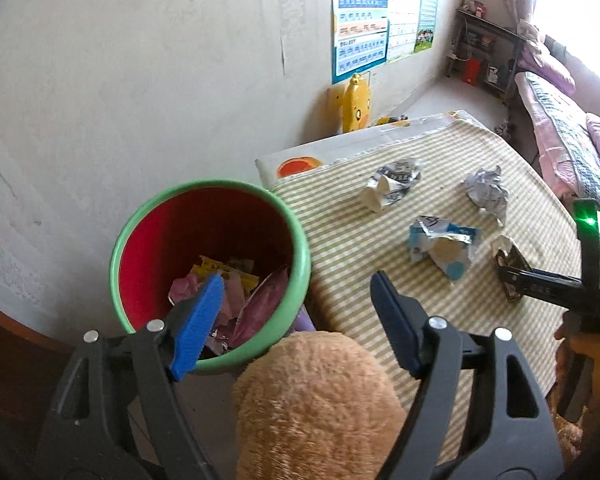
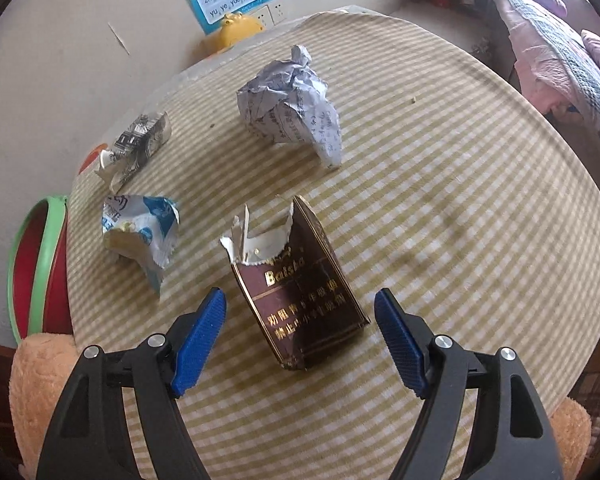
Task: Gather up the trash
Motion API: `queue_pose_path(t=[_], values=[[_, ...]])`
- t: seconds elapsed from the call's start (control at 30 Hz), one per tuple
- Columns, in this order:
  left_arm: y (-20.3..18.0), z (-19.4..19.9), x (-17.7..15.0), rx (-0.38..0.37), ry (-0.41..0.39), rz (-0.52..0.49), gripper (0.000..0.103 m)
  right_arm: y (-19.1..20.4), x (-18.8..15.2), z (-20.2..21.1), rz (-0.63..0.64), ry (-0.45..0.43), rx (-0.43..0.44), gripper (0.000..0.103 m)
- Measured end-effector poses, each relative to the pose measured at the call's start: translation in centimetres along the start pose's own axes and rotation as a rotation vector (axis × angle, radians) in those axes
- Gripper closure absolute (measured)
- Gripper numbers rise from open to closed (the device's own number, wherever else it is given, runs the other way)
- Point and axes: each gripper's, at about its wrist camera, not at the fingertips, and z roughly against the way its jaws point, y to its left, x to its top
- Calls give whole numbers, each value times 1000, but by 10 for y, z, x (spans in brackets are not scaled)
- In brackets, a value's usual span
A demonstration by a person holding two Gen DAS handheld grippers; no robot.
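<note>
A red bin with a green rim [image 1: 210, 272] stands left of the table and holds several wrappers; its edge shows in the right wrist view [image 2: 40, 264]. My left gripper [image 1: 296, 300] is open and empty above the bin's right rim. On the striped tablecloth lie a brown torn cigarette box [image 2: 300, 284], a blue-white wrapper [image 2: 140, 232], a crumpled printed paper [image 2: 292, 112] and a grey printed wrapper [image 2: 136, 152]. My right gripper [image 2: 300, 308] is open, its jaws on either side of the box's near end. It shows in the left wrist view [image 1: 516, 276] at the box [image 1: 508, 260].
A tan plush toy [image 1: 316, 404] sits at the table's near edge beside the bin. A yellow duck toy [image 1: 354, 100] stands by the wall behind the table. A bed with pink bedding [image 1: 560, 132] is at the right.
</note>
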Motion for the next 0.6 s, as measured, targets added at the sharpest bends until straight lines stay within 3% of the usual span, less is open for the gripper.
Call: queue_pose_path(t=[0.03,0.07,0.2,0.4,0.6], values=[[-3,1,0,-2,1,-3,30,1,0,0,5,0,0,32],[-6,2,0,-3,2,-8,30,2,1,-1,10,5,2,45],[-14,4,1,-5,-2,-26,29,2,-2,-1,5,11,36,54],[-21,-9,1,-74,68,26,26,-1,-31,30,26,0,98,54],[-44,-41,-3,-122,165,59,26,3,-71,52,70,-7,95,53]])
